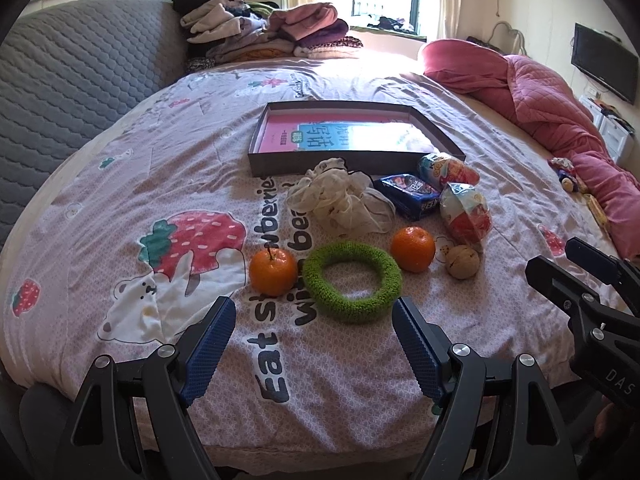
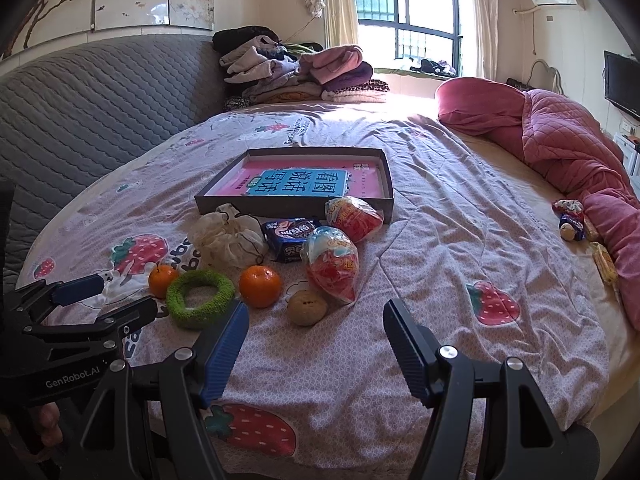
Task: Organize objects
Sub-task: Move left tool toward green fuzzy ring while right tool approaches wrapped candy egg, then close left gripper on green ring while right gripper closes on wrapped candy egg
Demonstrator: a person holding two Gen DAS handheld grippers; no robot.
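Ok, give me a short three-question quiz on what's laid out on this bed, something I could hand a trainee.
1. True or false: the fuzzy green knitted ring lies inside the shallow dark cardboard box.
2. Multiple choice: what sits on either side of the ring? A) two round orange tangerines B) two blue biscuit packets C) two walnuts
3. Short answer: are the left gripper and the right gripper open or shut, and does either hold anything?

Key
1. False; the ring lies on the printed bedsheet, nearer the grippers than the box.
2. A
3. Both open, both empty.
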